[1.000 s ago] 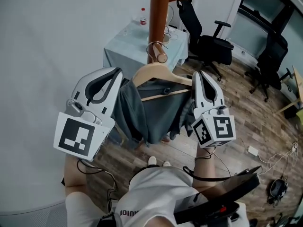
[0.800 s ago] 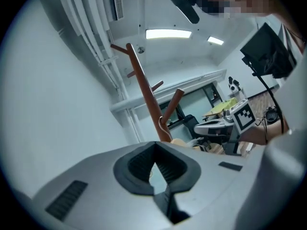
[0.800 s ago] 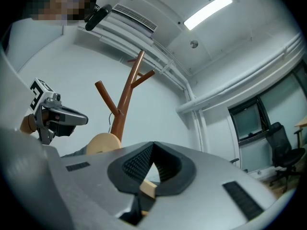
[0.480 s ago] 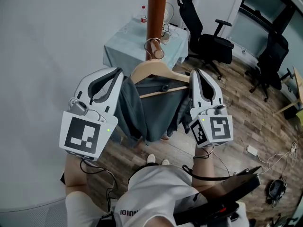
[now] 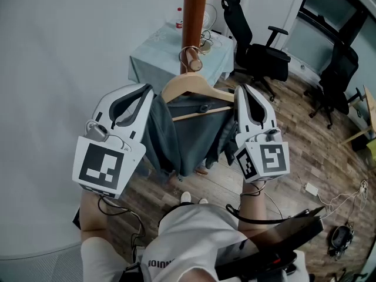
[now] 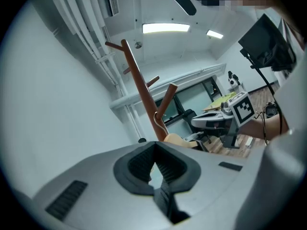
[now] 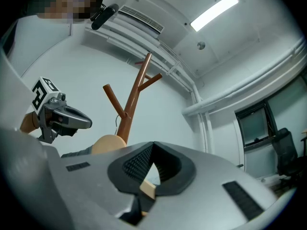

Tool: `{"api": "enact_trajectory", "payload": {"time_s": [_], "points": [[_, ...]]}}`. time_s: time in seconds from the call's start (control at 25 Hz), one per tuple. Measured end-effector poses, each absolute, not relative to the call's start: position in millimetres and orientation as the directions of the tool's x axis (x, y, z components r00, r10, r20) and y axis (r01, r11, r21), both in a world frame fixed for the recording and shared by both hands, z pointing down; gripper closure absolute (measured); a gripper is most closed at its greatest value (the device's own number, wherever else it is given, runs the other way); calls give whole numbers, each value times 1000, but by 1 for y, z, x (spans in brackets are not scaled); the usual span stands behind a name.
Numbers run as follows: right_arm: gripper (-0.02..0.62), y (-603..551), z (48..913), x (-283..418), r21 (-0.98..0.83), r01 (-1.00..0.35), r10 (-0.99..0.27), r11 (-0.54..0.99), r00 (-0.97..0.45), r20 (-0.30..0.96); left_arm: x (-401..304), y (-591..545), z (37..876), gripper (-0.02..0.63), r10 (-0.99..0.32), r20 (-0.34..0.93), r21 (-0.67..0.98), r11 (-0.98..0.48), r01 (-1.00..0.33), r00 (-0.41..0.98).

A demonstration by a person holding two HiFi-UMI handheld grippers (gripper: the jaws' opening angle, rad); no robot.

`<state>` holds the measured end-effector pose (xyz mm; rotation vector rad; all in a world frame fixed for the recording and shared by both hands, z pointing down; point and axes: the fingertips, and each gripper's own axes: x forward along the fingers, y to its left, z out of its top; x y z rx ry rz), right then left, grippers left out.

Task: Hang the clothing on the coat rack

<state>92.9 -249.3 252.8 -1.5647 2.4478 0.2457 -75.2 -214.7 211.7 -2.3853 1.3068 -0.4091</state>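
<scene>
Since the coat rack (image 5: 194,16) stands rigid at upper centre of the head view, the soft, light grey garment (image 5: 194,134) just below it would sag and slide, so the stiff wooden hanger (image 5: 191,87) looks the safer hold. The left gripper (image 5: 150,93) is clamped on cloth at the hanger's left shoulder. The right gripper (image 5: 241,93) is closed on bare wood at its right end. Both point up-frame, roughly level. The wire hook (image 5: 187,56) seems looped over a peg (image 5: 195,65).

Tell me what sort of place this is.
Likely an office or lab room: black swivel chairs stand on wood-plank flooring, a cloth-covered side table sits by the white wall, and cables trail nearby.
</scene>
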Motion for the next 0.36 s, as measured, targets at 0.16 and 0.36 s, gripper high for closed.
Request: {"api": "enact_trajectory", "payload": {"time_s": [0.16, 0.36], "points": [[575, -252, 253, 92, 24, -905, -869, 424, -414, -271, -75, -215, 211, 592, -849, 71, -458, -493, -739, 523], [575, -253, 256, 90, 23, -903, -867, 429, -419, -269, -76, -215, 215, 592, -848, 81, -461, -498, -735, 524]]}}
